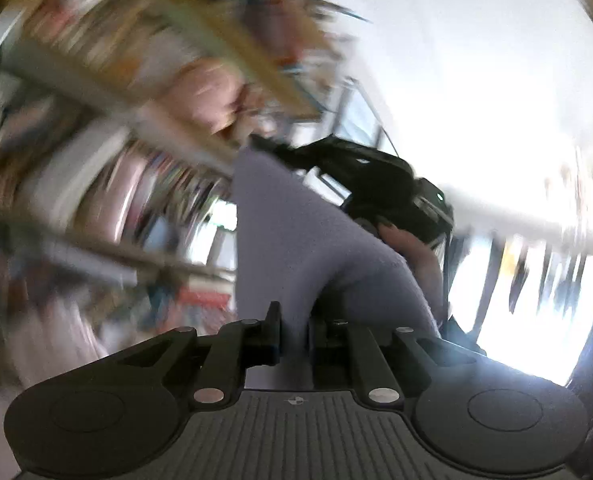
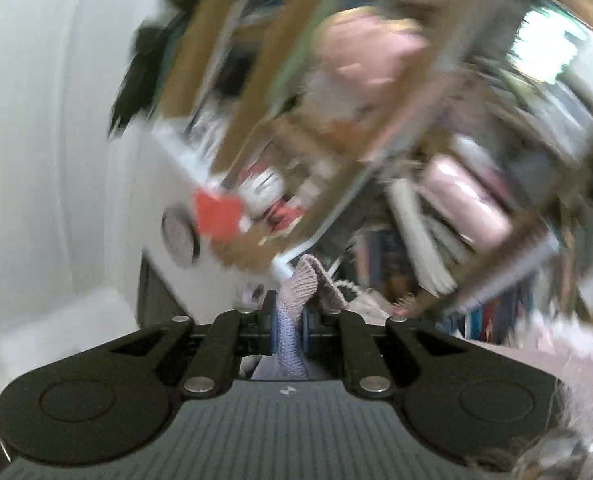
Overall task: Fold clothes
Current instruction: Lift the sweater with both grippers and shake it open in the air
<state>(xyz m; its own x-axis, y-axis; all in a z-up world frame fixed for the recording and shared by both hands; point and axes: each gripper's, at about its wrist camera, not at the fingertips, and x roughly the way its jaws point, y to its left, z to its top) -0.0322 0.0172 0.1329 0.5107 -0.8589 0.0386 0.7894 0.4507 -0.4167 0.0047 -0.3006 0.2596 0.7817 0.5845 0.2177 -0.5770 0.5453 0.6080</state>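
Note:
A lavender-grey knit garment [image 1: 292, 248] hangs stretched in the air between both grippers. My left gripper [image 1: 294, 340] is shut on one edge of it, the cloth rising from the jaws up and away. In the left wrist view the right gripper [image 1: 396, 196] and the hand holding it show beyond the cloth. In the right wrist view my right gripper [image 2: 288, 332] is shut on a ribbed edge of the same garment [image 2: 300, 292], which bunches just past the jaws. Both views are strongly motion-blurred.
Blurred wooden shelves [image 1: 136, 80] crammed with books and boxes fill the left wrist view's left side, with a bright window [image 1: 516, 160] at right. In the right wrist view the shelves [image 2: 376, 120] fill the upper right and a white wall [image 2: 36, 120] the left.

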